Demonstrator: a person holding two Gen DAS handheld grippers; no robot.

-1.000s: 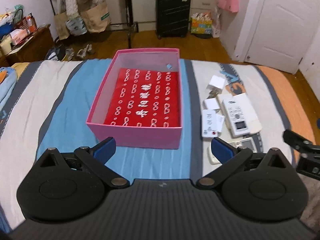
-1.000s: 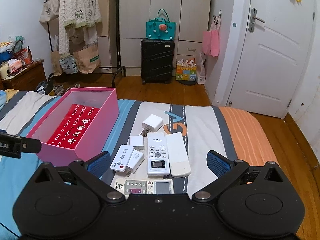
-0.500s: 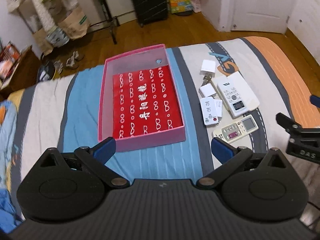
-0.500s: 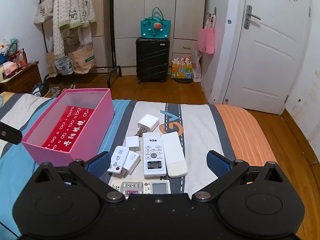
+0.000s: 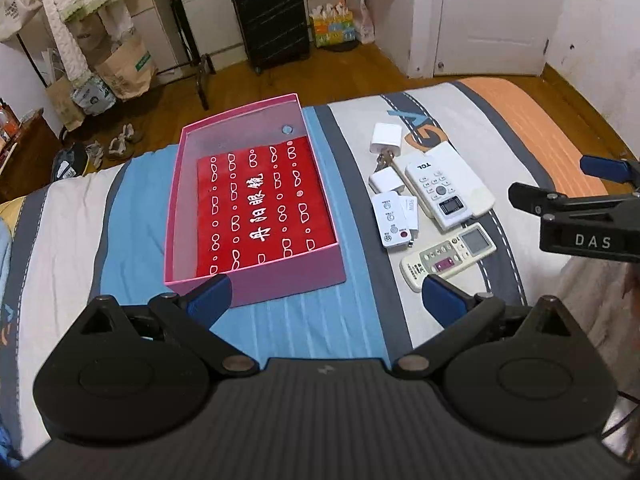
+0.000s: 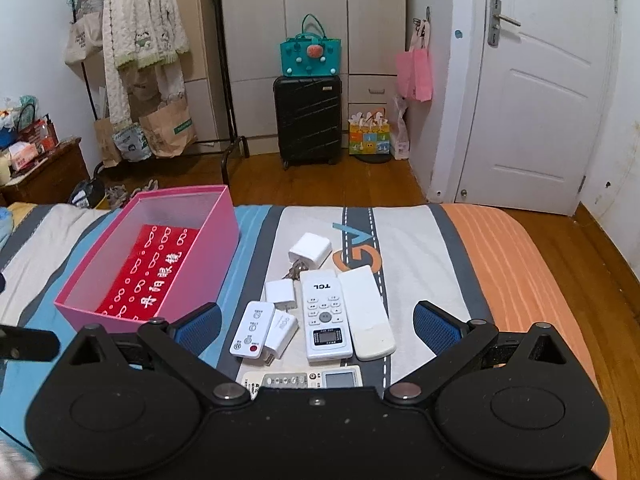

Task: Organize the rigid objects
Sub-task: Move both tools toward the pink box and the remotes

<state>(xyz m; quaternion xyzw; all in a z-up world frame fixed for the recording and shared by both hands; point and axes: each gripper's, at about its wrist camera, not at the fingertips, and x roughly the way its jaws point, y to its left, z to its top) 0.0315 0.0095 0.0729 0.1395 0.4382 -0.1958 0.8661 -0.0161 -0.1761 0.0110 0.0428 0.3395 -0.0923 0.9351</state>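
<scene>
The bed [image 6: 420,240], under a striped cover, carried everything. On its left part stood the pink box [image 5: 256,280], open at the top, with nothing inside but a red printed liner [image 5: 260,208]. Just to the right of the box, clear of its wall, lay the cluster of white things to be sorted.

The biggest of these was the TCL remote [image 6: 326,316], lying lengthwise with a plain white remote [image 6: 368,316] touching its right side. Across the near end of the cluster lay a third remote with a grey screen [image 5: 450,254], half hidden under the right gripper's body in that gripper's own view. To the left sat a small remote with a red button [image 6: 250,336], a flat white adapter [image 6: 282,334] against it, a square charger [image 6: 280,294] behind, and a larger charger cube [image 6: 310,250] at the far end, with what looked like keys [image 6: 296,270] between them.

The right gripper [image 6: 316,324] hung above the near end of the cluster, fingers spread wide and empty. The left gripper [image 5: 326,298] was equally spread and empty, near the box's front wall.

The step looked like a first pick. It would go best by taking an outer piece, closing across its narrow width, and lifting straight up so the neighbours touching it were not dragged. The left gripper could steady the box, which might slide on the soft cover.
</scene>
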